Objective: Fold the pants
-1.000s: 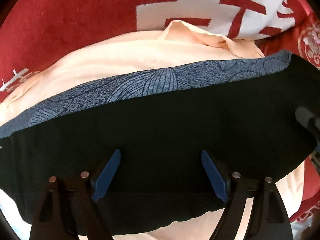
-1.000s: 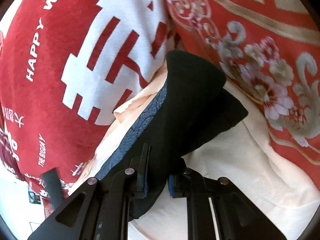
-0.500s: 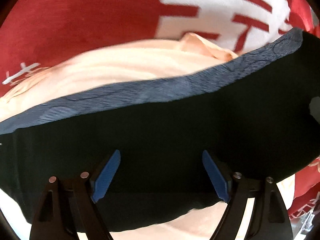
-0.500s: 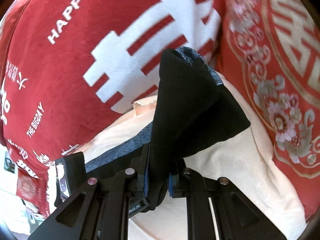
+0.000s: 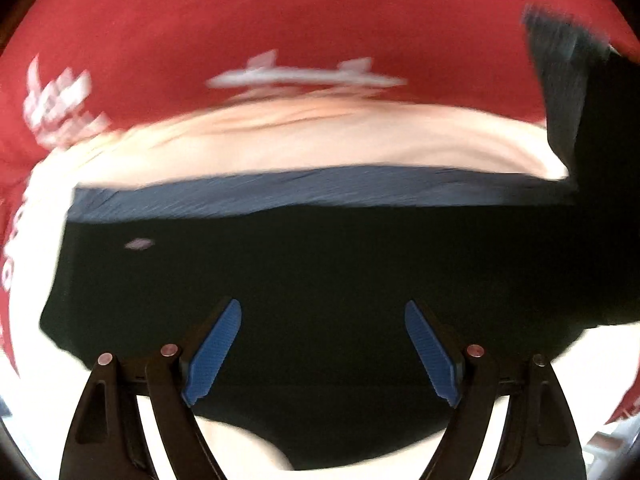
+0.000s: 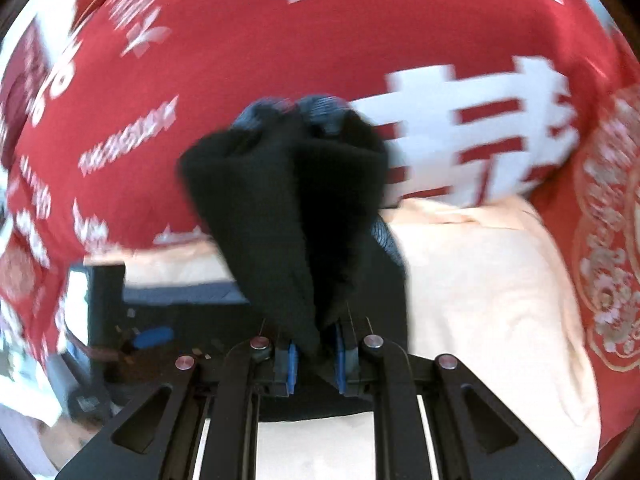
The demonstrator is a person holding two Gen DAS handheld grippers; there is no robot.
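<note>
Pants (image 5: pixel 320 280) lie on the cream sheet (image 5: pixel 320 140), one end lifted, pinched in the right gripper (image 6: pixel 316 356). Left gripper (image 5: pixel 320 352) spread wide above them, holding nothing. Risk: thick bunched cloth may slip from the pinch, dropping the fold askew.

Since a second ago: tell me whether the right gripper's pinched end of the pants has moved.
Yes. The right gripper has carried the pants end leftward, off the floral quilt and across the white character on the red blanket.

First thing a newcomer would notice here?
The black pants, bunched and lifted in the shut right gripper, centre of the right wrist view. Behind them is a loud red blanket with white lettering. The left gripper hangs open over the pants.
</note>
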